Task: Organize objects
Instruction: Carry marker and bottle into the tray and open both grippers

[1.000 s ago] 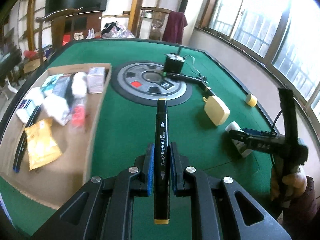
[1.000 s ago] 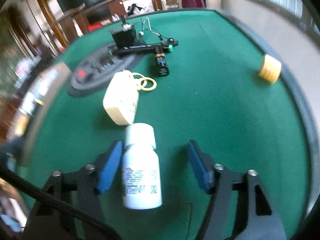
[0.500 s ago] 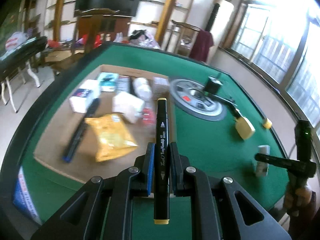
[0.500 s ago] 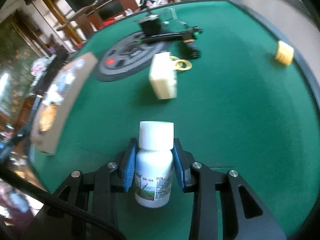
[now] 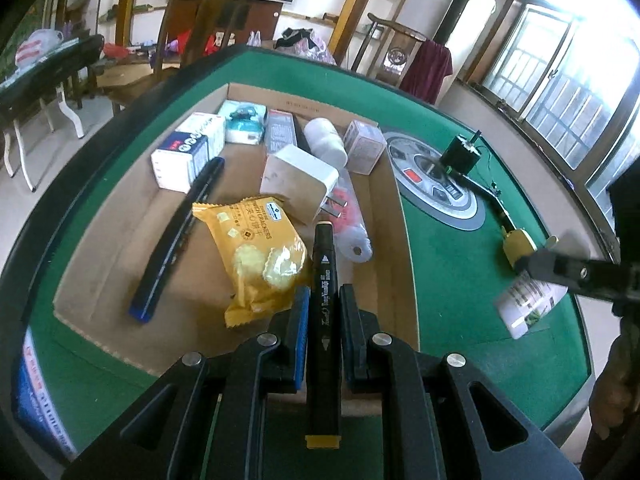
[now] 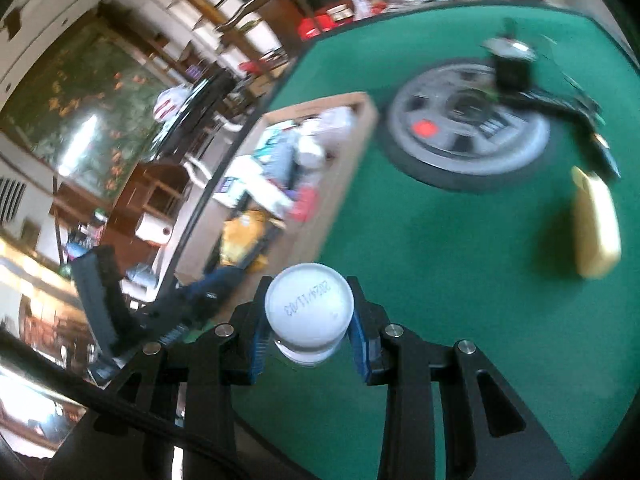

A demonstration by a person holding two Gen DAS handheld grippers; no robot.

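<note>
My left jaws clamped the black marker and my right jaws the white bottle. Dropped over the crowded cardboard box at frame centre, either could bounce out.

the cardboard box is crowded at its far end; bare floor lies open at my near left corner, beside the yellow cracker packet; green felt between box and grey disc is open.
</note>
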